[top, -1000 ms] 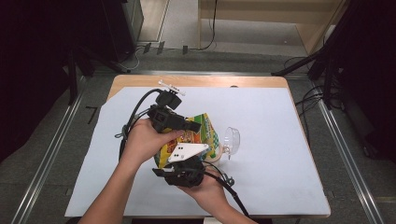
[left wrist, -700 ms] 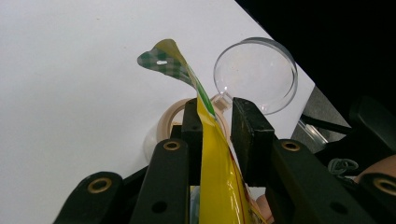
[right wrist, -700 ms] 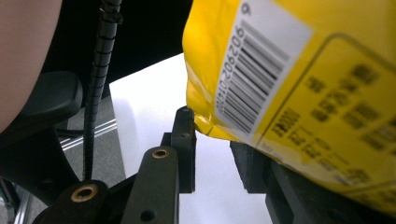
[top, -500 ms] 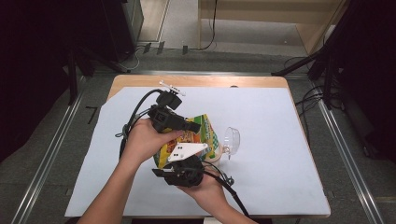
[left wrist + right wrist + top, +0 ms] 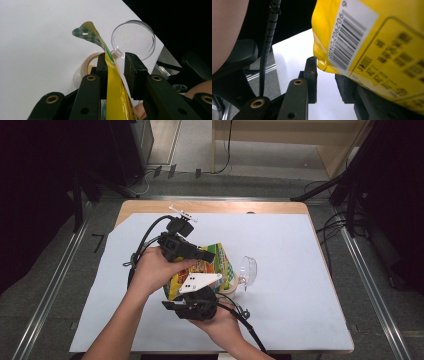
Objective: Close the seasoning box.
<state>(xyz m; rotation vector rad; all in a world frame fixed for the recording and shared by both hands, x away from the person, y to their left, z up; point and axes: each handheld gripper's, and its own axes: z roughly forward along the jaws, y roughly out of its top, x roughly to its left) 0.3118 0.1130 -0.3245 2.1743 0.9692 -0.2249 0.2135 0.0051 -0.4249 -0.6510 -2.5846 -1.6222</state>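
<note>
White table sheet (image 5: 300, 270); yellow pouch (image 5: 115, 95) upright between left gripper (image 5: 115, 65) pads, gap remaining; right gripper (image 5: 325, 75) parted beneath pouch corner.

Yellow bag (image 5: 372, 50) blurred, cut off

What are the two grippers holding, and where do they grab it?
The yellow snack bag. The left gripper has its upper edge between its jaws, one pad touching; whether it pinches cannot be told. The right gripper is at its bottom corner, grip unclear.
</note>
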